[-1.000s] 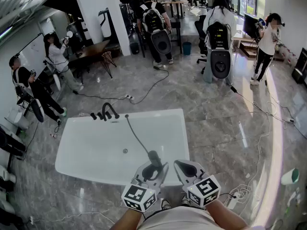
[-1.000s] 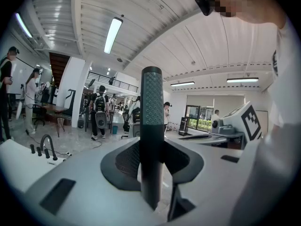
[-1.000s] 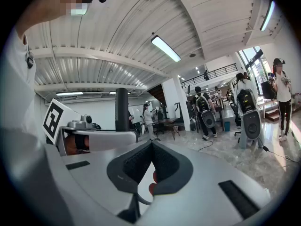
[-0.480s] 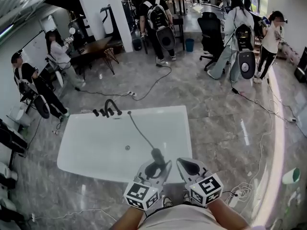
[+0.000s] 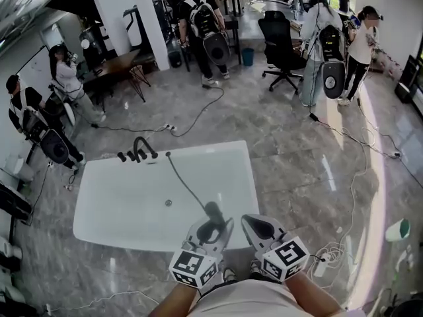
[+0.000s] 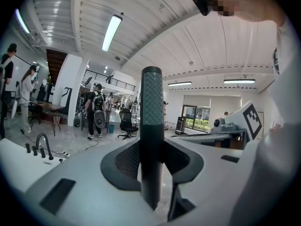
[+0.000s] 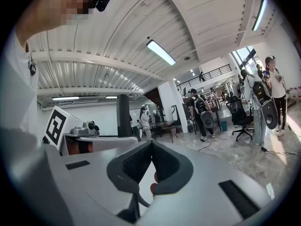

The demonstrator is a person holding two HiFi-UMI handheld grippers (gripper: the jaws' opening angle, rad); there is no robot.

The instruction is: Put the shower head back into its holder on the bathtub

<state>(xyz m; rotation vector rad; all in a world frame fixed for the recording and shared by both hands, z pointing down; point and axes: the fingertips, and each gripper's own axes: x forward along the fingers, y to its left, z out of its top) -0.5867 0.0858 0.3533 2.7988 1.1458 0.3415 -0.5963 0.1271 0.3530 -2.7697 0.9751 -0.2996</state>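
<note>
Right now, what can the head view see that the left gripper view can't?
Only the head view shows the inside of the white bathtub, its drain and the dark hose running from the tub's far rim to the shower head. Only the left gripper view shows the ceiling light and the shower head's dotted surface, upright between the fingers of the left gripper. Both show the shower head, the black faucet and the office chair.

Pale grey left tongs [image 5: 213, 227] and right tongs [image 5: 257, 228], dark ribbed pads [image 6: 125, 162], black-and-white marker cubes [image 5: 193, 269], white shirt [image 5: 242, 303]
</note>
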